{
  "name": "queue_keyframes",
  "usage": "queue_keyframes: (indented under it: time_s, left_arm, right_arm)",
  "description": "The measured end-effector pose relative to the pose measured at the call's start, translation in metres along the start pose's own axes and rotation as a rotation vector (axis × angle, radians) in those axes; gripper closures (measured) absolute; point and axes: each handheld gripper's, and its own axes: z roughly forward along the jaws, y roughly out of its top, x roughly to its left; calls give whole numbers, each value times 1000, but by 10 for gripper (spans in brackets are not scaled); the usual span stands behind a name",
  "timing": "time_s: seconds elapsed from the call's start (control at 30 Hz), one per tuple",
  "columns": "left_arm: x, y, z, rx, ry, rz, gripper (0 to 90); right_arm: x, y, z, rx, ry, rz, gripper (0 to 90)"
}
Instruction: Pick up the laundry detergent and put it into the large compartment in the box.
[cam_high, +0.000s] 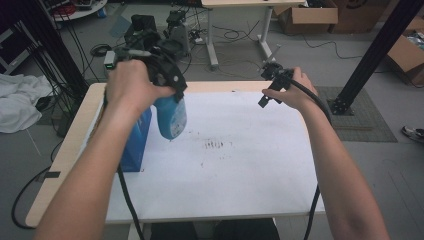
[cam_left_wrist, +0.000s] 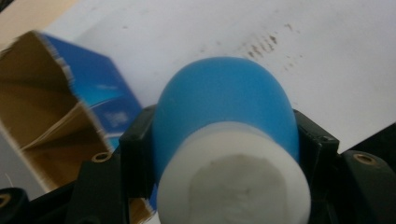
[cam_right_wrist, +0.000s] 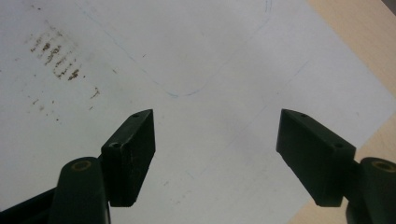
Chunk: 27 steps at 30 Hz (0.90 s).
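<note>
White paper (cam_high: 240, 165) covers most of the wooden table (cam_high: 75, 125), with grey floor, cables and cardboard boxes beyond its far edge.

At the centre of the work, the left gripper (cam_high: 172, 95) is clamped on a blue bottle (cam_high: 171, 117), one black jaw on each side of its rounded body just past the white cap (cam_left_wrist: 233, 186). The bottle hangs in the air above the left part of the paper, cap end toward the hand and blue end tipped downward. Just beside and below it stands an open blue carton (cam_high: 135, 142), its brown inside showing in the left gripper view (cam_left_wrist: 51, 116).

I judge the bottle to be light, smooth plastic: stiff enough to hold, but slippery and rounded, so it could pivot or slide between flat pads. The present hold at the shoulder near the cap looks sensible; a hold farther down the tapering blue end would be less secure.

Farther out, the right gripper (cam_high: 272, 87) hovers over the far right of the paper with its jaws wide apart and nothing between them. Faint brown smudges (cam_high: 217, 145) mark the middle. Open room lies across the centre and right of the paper; the carton crowds the left edge, and the right table edge is near the idle hand.
</note>
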Motion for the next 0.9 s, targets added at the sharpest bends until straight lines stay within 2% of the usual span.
queue_keyframes:
  time_s: [0.13,0.23,0.33,0.37,0.4,0.57,0.7,0.9]
  left_arm:
    - [28,-10,-19,-10,21,-102,379]
    - [50,-18,-32,-28,34,-201,379]
    - [68,-26,-41,-26,43,-267,379]
    - [80,-32,-45,-29,54,-317,379]
    - [80,-32,-45,-29,54,-317,379]
    - [107,-48,-47,-20,105,-402,379]
    - [122,-58,-45,-13,124,-453,379]
    - [134,-68,-36,-7,122,-476,379]
  right_arm:
    - [-2,0,0,2,2,5,281]
    - [-2,0,0,1,0,6,282]
    - [-3,-1,-1,1,-1,4,282]
    - [-3,-1,-1,3,-3,8,282]
    - [-3,-1,-1,3,-3,8,282]
    - [-4,-1,-1,4,-2,10,282]
    - [-5,-1,-3,-2,-1,15,282]
    - [-5,0,-3,10,-10,11,282]
